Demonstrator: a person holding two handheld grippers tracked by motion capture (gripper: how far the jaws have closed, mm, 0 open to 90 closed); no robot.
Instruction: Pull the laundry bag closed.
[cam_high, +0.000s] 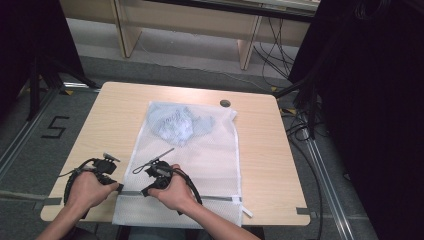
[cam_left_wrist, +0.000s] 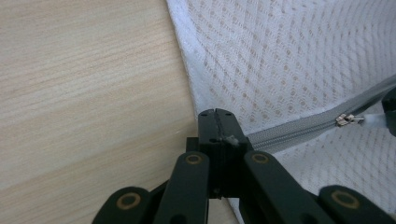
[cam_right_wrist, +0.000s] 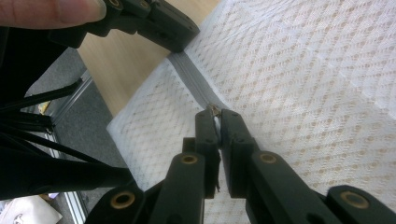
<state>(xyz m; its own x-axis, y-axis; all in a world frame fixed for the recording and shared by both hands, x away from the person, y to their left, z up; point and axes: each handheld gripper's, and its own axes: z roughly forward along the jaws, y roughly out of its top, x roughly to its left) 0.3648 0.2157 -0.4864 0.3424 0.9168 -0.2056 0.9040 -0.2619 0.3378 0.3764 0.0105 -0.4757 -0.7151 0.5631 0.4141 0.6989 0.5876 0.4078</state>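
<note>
At the left edge of the wooden table (cam_high: 100, 125) the person's left hand (cam_high: 86, 192) works the left gripper (cam_left_wrist: 215, 122), whose jaws are pressed together on the very end of the grey zipper (cam_left_wrist: 299, 128), right where the white mesh laundry bag (cam_high: 200, 150) meets bare wood. It looks like an anchoring hold: the bag's corner is pinned so the tape cannot bunch.

Moving rightward along that zipper, the small metal slider (cam_left_wrist: 348, 120) sits just beyond the anchored end. The right gripper (cam_right_wrist: 217, 113) has its jaws nearly closed on the slider's pull tab, a sliver of metal showing at the tips; I judge it is gripping the tab, though the contact is small. The right hand (cam_high: 172, 192) is the nearer one to the slider, just beside the left.

The zipper's long axis runs across the near end of the bag, from the left gripper toward the right edge, where a white tab (cam_high: 246, 212) marks the far end. So the coming pull would go away from the left gripper, straight along the tape.

Farther up, inside the bag, a crumpled pale blue garment (cam_high: 175, 124) lies near the closed far end.
</note>
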